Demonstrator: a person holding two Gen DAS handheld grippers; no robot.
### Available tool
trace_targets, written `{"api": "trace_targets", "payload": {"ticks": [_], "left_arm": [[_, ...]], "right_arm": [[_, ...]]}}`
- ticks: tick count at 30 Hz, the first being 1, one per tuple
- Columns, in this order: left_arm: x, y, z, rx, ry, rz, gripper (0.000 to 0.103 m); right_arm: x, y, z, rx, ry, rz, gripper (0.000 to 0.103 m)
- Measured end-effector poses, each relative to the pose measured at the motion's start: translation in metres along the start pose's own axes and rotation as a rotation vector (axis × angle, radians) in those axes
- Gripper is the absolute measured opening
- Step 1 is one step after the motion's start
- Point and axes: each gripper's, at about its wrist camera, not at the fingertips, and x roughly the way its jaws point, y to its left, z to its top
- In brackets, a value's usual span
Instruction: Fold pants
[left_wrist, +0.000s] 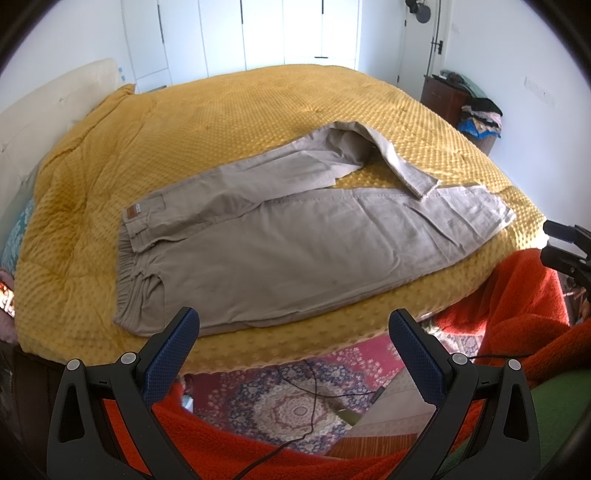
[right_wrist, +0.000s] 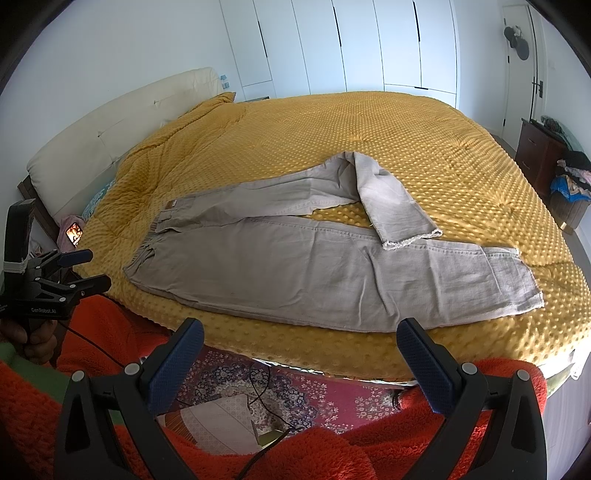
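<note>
Left wrist view: we find the beige pants (left_wrist: 295, 251) spread across the middle of the frame on the yellow bedspread (left_wrist: 221, 122), waistband (left_wrist: 136, 258) at centre left. The far leg is doubled back, its frayed hem (left_wrist: 424, 190) lying on the near leg. The left gripper (left_wrist: 293, 323) has its fingers wide and empty, short of the bed edge. The right gripper (right_wrist: 301, 332) is likewise spread, holding nothing. We judge the cloth soft, light and limp; waistband and hems offer the firmest hold.
</note>
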Motion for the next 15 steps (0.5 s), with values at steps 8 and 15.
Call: {"api": "trace_targets", "payload": {"ticks": [8,15], "left_arm": [[0.004,0.01,-0.002,-0.031,0.015,0.023,0.102],[0.013,0.009,0.003,-0.029,0.038,0.039,0.102]], "right_arm": [[-0.005,0.008,0.003,-0.037,-0.048,-0.016,0.103],[-0.003,0.002,0.007,-0.028,-0.072,-0.018,0.103]]}}
